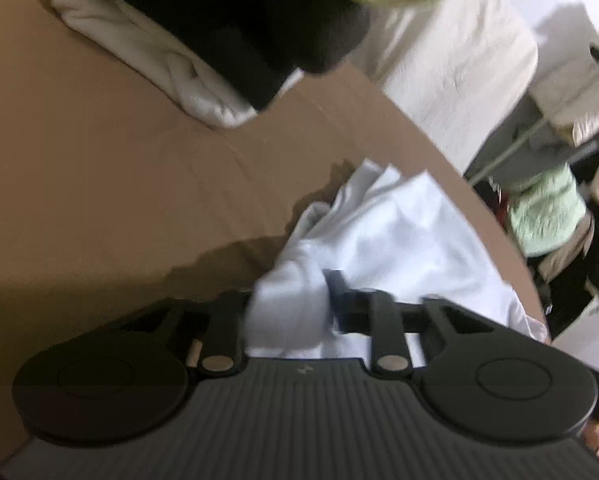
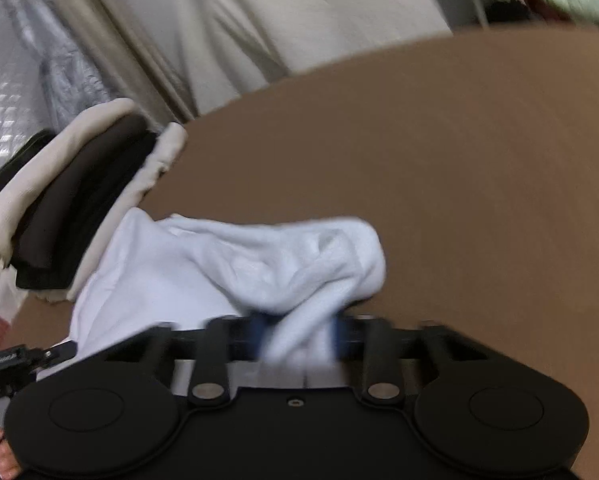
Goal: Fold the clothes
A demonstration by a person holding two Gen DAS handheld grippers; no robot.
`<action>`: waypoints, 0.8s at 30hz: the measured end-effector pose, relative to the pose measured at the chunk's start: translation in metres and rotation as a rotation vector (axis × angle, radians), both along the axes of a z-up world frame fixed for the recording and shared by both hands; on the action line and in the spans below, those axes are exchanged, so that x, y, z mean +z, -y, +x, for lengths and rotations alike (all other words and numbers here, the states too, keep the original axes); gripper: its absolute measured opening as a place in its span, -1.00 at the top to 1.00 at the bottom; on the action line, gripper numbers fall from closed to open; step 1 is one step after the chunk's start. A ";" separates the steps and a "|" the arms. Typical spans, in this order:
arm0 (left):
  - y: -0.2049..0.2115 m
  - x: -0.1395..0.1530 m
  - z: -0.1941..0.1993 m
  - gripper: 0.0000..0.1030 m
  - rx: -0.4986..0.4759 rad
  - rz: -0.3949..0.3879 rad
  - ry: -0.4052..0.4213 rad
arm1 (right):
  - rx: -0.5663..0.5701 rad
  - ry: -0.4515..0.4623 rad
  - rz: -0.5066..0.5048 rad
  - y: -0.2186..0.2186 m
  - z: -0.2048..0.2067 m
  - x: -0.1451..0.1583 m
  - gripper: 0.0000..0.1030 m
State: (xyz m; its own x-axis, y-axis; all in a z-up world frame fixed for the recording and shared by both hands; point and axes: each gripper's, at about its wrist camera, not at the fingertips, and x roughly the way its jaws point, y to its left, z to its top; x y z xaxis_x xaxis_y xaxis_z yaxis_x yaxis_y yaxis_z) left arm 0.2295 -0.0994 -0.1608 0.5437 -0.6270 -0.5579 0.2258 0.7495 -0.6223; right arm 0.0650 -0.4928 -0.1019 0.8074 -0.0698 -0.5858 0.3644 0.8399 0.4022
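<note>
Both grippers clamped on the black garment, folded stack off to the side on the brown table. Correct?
Wrong colour. Both wrist views show the left gripper and right gripper shut on the white garment. The rest holds: the folded stack sits aside on the brown table.

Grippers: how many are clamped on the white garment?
2. The left gripper pinches one bunched edge of the white garment; the right gripper pinches another fold. Blur hides the contact detail.

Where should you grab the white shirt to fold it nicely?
Judging by its pose, at two edge spots, as now: the left gripper and right gripper each pinch a bunched edge of the white shirt from the near side, letting the rest hang onto the brown table.
</note>
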 end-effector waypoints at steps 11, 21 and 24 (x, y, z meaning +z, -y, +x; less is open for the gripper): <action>0.001 0.106 -0.089 0.84 -0.008 0.060 0.237 | 0.099 0.114 -0.214 -0.021 0.025 0.106 0.71; 0.001 0.072 -0.095 0.13 -0.101 0.206 0.019 | -0.059 -0.137 -0.235 -0.009 0.071 0.088 0.11; -0.016 0.082 -0.085 -0.28 -0.053 0.170 0.156 | -0.048 -0.081 -0.076 -0.026 0.028 0.077 0.03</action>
State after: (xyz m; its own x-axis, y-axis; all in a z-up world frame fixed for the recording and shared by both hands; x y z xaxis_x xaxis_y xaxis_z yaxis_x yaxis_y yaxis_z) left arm 0.1447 -0.0836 -0.0792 0.6005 -0.5615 -0.5692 0.3515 0.8248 -0.4428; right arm 0.0929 -0.4669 -0.0249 0.7521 -0.1538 -0.6409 0.4338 0.8476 0.3057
